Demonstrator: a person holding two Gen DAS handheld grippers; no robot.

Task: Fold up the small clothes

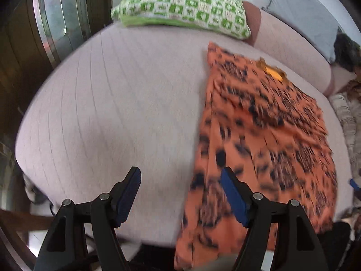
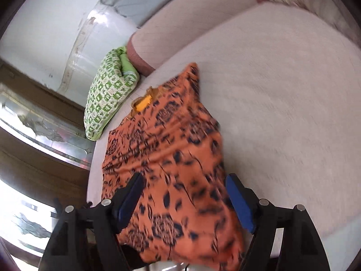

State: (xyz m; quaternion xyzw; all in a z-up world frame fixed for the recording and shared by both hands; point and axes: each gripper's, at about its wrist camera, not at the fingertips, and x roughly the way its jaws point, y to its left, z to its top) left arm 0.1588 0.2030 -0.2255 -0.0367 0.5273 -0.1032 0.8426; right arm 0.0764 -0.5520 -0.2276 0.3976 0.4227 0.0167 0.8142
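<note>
Right wrist view: orange garment lies lengthwise, collar seemingly toward the pillow.

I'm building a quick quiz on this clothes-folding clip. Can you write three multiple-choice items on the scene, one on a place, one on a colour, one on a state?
1. Where does the orange garment lie?
A. on the pale mattress
B. on a wooden chair
C. in a basket

2. What colours is the pillow at the head of the bed?
A. red and black
B. green and white
C. plain blue

3. How does the right gripper stand?
A. shut on the pillow
B. shut on a towel
C. open, pads pressing nothing

Answers:
1 A: the garment is spread flat on the mattress in both views.
2 B: it shows a green and white check.
3 C: its blue pads stand wide apart above the cloth.
</note>
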